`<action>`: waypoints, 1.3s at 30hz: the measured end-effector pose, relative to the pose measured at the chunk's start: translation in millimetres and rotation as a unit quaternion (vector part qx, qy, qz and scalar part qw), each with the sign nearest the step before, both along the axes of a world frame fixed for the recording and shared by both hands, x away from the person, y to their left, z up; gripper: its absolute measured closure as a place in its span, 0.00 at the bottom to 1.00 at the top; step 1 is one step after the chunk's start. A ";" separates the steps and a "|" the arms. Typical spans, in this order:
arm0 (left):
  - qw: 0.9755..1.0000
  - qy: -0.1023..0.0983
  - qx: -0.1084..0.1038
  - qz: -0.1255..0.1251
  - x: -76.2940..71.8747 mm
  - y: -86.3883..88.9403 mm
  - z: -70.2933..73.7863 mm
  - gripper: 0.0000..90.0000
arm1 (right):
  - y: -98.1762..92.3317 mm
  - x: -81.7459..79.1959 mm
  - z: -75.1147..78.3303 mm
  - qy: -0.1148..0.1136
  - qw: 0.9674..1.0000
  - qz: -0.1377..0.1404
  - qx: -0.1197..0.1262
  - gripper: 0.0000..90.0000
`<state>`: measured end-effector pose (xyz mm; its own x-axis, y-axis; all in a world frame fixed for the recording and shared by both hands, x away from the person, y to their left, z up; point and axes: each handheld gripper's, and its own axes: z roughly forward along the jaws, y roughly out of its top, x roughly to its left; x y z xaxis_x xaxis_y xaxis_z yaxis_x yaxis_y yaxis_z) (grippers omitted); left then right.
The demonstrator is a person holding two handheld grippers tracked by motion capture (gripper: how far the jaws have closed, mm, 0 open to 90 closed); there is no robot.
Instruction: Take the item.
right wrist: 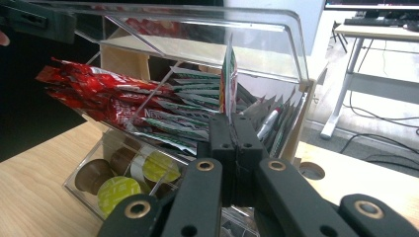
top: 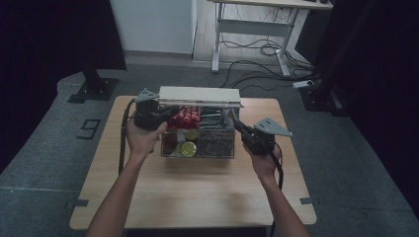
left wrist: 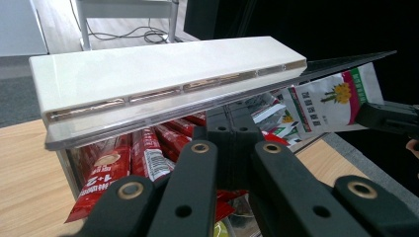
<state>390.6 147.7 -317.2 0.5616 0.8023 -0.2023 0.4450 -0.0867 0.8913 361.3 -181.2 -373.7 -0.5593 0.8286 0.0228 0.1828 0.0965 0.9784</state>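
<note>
With the lid [top: 199, 95] raised, right gripper [right wrist: 230, 129] clamped on a sachet [right wrist: 228, 81].

One camera looks down from high; two ride close, apparently facing inward, sharing the clear box [top: 197, 136].

Packets [top: 185, 117] and capsules [top: 188, 148] inside organizer box [top: 197, 154] on table [top: 192, 192], lid [top: 199, 96] above.

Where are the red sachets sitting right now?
In the high view the red sachets lie in the clear organiser box's rear left compartment, beside the left gripper and behind the round capsules.
</note>
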 end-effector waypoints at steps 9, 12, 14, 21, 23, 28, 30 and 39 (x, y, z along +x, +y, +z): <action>1.000 -0.001 -0.001 0.001 1.1 -0.6 1.1 1.00 | -2.8 -2.6 5.2 -0.009 1.000 -0.002 -0.002 0.99; 1.000 0.001 -0.003 0.001 2.1 -0.4 1.3 1.00 | -4.6 -2.8 7.1 -0.011 1.000 -0.003 -0.004 0.99; 1.000 0.002 -0.006 0.000 2.7 0.1 1.6 1.00 | -5.7 -3.8 8.6 -0.013 1.000 -0.003 -0.004 0.99; 1.000 0.001 -0.005 0.001 3.3 -0.3 2.9 1.00 | -11.8 -8.6 10.8 -0.019 1.000 -0.005 0.003 0.99; 1.000 0.001 -0.004 0.001 3.2 -0.7 3.2 1.00 | -14.5 -10.3 11.7 -0.022 1.000 -0.007 0.003 0.99; 1.000 0.001 -0.005 0.001 3.5 -1.6 3.0 1.00 | -22.0 -15.3 15.0 -0.030 0.999 -0.010 0.009 0.99; 1.000 0.001 -0.006 0.001 3.6 -2.1 2.8 1.00 | -24.7 -17.5 16.4 -0.032 0.999 -0.012 0.010 0.99; 1.000 0.000 -0.003 0.001 3.0 -3.2 3.2 1.00 | -36.8 -24.6 18.6 -0.035 0.999 -0.013 0.021 0.99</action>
<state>393.7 144.5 -314.0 0.5607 0.8016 -0.2074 0.4454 -0.0808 0.8917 336.8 -218.0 -355.1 -0.5386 0.8423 0.0187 0.1154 0.0517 0.9920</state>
